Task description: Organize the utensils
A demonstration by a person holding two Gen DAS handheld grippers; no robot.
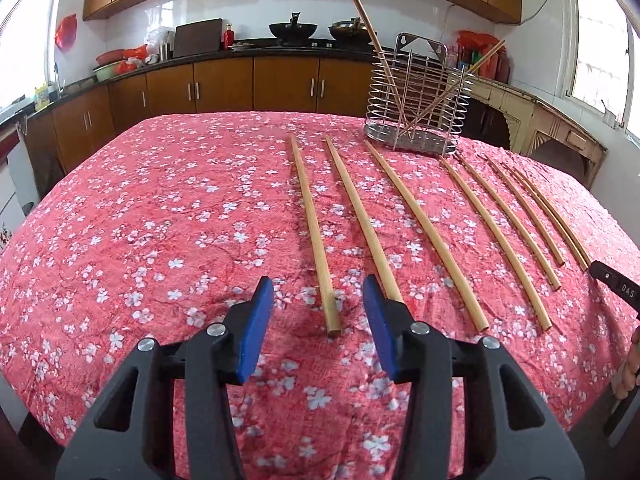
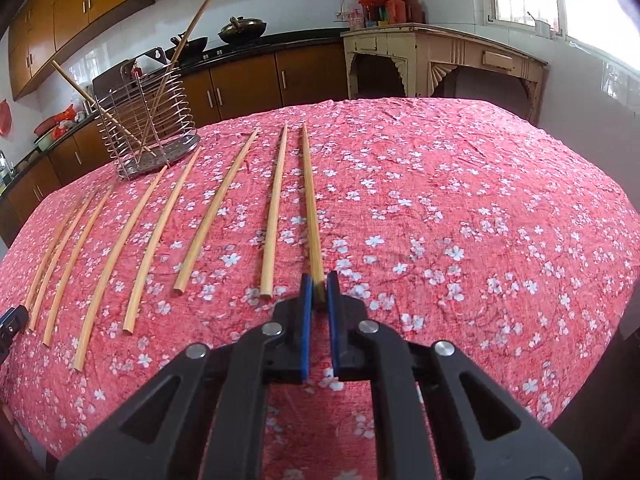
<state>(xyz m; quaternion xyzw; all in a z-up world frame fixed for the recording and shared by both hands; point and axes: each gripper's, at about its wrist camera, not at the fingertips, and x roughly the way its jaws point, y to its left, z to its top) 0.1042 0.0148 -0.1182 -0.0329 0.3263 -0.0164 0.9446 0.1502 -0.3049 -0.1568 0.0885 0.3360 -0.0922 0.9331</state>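
Several long wooden chopsticks lie in a row on a red floral tablecloth (image 1: 160, 208). A wire utensil holder (image 1: 416, 100) stands at the far side with two chopsticks (image 1: 362, 12) leaning in it; it also shows in the right wrist view (image 2: 148, 124). My left gripper (image 1: 318, 300) is open, its blue pads on either side of the near end of the leftmost chopstick (image 1: 312, 232), just above it. My right gripper (image 2: 319, 284) is shut on the near end of the rightmost chopstick (image 2: 310, 200), which still lies along the cloth.
Brown kitchen cabinets and a black counter with woks (image 1: 292, 30) run behind the table. A cream wooden side table (image 2: 440, 56) stands at the back right. The right gripper's body shows at the left wrist view's right edge (image 1: 616, 284).
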